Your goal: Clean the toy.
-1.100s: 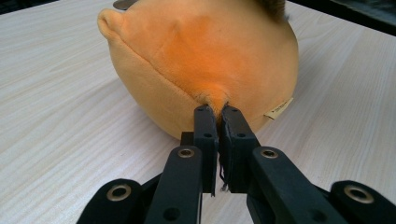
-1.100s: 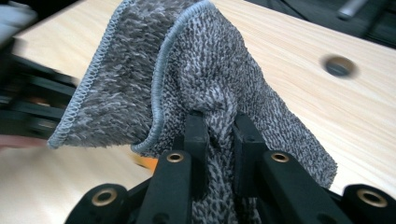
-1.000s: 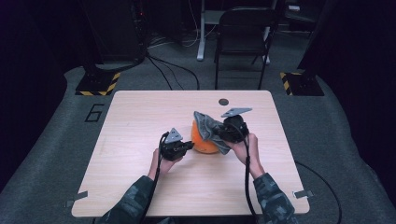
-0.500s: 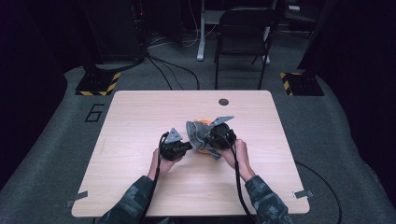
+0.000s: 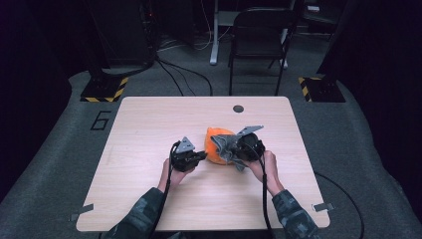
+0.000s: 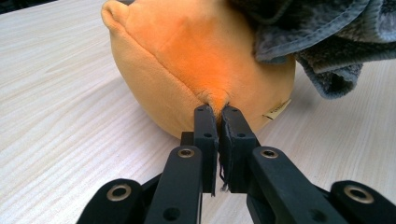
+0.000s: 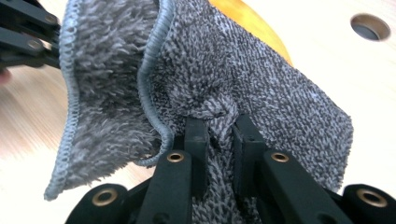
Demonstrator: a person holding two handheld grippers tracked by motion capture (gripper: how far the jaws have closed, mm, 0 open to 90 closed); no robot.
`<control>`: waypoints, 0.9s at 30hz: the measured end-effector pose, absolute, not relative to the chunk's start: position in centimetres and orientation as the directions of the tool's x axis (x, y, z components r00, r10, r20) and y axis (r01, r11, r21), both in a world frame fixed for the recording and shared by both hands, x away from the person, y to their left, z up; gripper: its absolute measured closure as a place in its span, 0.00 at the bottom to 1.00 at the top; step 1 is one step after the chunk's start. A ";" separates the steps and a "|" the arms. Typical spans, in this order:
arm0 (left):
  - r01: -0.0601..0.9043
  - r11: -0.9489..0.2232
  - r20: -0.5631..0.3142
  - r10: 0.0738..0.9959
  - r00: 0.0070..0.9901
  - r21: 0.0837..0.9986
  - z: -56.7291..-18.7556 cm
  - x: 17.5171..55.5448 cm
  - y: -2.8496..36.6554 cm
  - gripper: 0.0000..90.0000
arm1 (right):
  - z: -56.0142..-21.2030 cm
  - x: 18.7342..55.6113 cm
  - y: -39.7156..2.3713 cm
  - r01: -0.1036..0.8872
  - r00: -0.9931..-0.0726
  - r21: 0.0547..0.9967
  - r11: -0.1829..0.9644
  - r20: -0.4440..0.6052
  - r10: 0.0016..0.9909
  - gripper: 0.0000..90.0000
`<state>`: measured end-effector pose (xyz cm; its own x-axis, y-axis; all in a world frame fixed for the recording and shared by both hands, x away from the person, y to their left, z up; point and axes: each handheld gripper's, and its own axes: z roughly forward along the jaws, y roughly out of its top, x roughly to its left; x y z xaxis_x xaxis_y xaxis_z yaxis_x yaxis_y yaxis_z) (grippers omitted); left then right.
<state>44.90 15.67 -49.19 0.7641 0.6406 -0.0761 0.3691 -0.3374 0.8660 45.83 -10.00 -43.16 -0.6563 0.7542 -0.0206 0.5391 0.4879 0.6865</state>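
Your left gripper (image 6: 217, 112) pinches the orange plush (image 6: 196, 60); your right gripper (image 7: 219, 123) clamps the grey towel (image 7: 261, 88) draped over it, cable hole (image 5: 238, 108) beyond.

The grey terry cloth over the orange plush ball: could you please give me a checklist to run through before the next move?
1. Left gripper shut on a pinch of the orange plush ball: ok.
2. Right gripper shut on a fold of the grey terry cloth: ok.
3. Cloth laid on the ball: ok, it drapes over part of it.
4. Ball resting on the light wooden table: ok.
5. Cloth clear of the left gripper: ok, in the left gripper view.
6. Ball fully covered: not ok, orange shows.
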 end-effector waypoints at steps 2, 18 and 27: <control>0.370 -0.336 -0.077 0.641 0.763 0.866 -49.2 44.9 15.7 0.95 | -43.3 45.9 -10.5 0.550 -0.648 0.680 0.485 -0.019 0.761 0.88; 0.364 -0.342 -0.072 0.635 0.769 0.867 -49.1 44.9 15.6 0.95 | -45.3 47.1 -13.7 0.631 -0.580 0.631 0.451 -0.002 0.814 0.88; 0.365 -0.326 -0.081 0.639 0.765 0.872 -49.2 44.9 15.6 0.95 | -47.0 47.6 -15.5 0.691 -0.533 0.582 0.430 0.007 0.846 0.88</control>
